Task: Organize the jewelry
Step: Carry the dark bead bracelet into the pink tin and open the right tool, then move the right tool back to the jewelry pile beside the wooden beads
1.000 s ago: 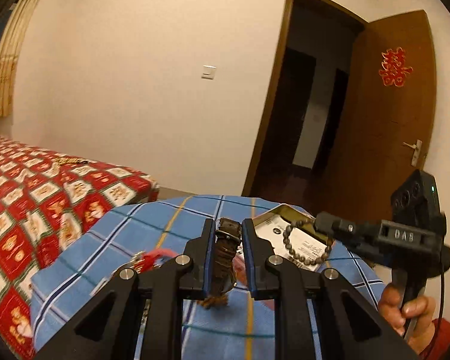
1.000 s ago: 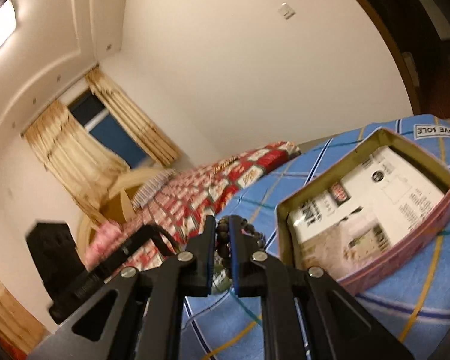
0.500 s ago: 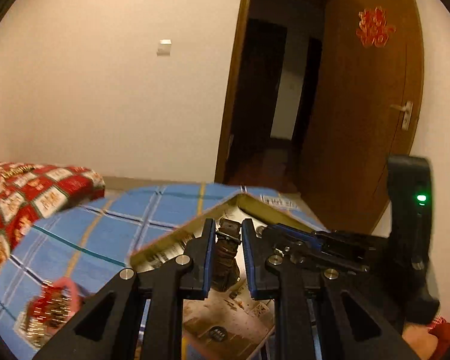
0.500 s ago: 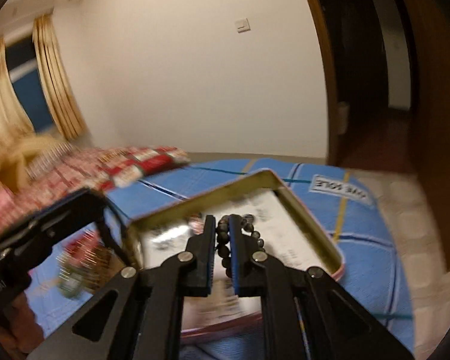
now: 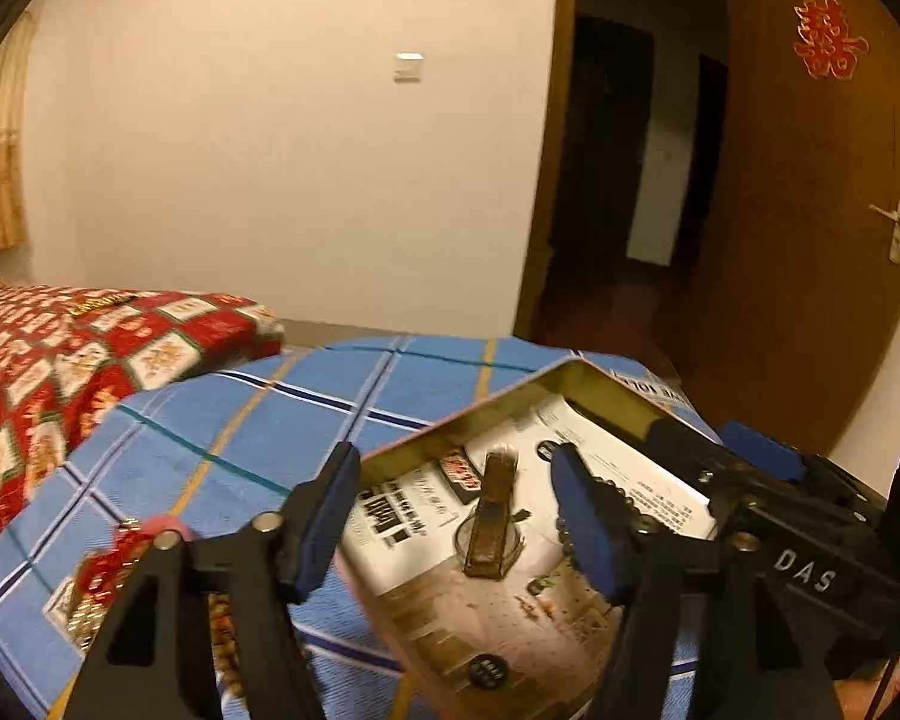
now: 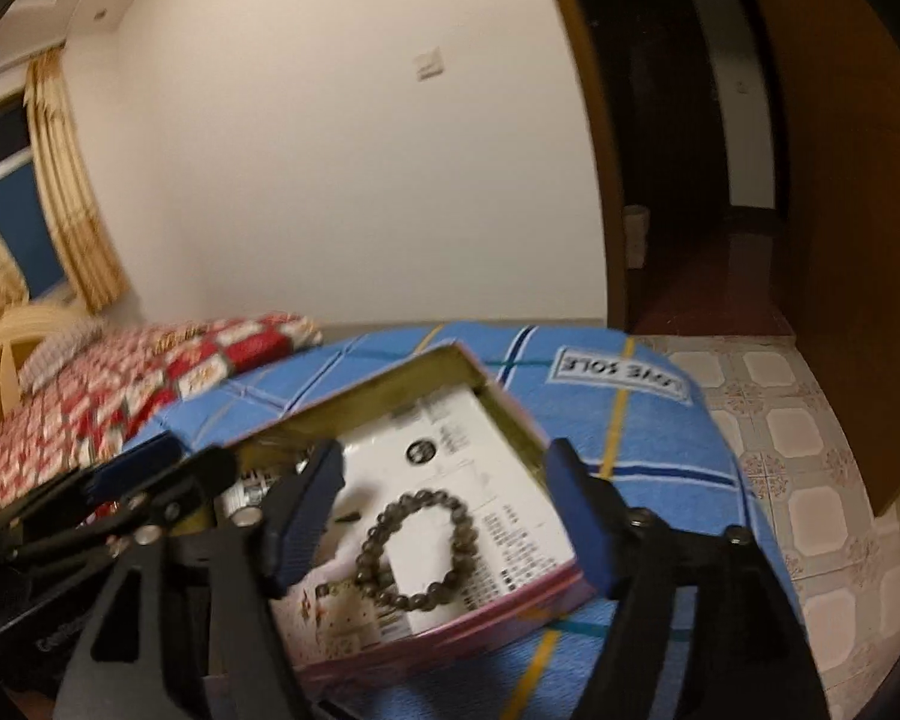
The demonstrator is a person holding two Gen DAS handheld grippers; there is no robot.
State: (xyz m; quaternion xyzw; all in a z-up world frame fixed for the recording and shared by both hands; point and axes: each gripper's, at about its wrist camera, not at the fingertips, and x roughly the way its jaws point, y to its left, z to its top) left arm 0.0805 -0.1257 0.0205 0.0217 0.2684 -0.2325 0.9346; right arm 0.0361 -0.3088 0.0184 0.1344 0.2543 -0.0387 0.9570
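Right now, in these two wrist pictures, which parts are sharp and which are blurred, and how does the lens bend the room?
Left wrist view: warm dim light, the brown watch lying in the rectangular metal tin is slightly soft, and the door frame bows. Right wrist view: motion blur smears the yellow curtain and bed, while the dark beaded bracelet in the tin stays readable; the edges curve strongly.

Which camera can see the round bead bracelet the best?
The right wrist camera. There the whole bead bracelet lies as a full ring on the printed paper inside the tin, between the open fingers of the right gripper. The left wrist camera shows only a few beads behind a blue pad.
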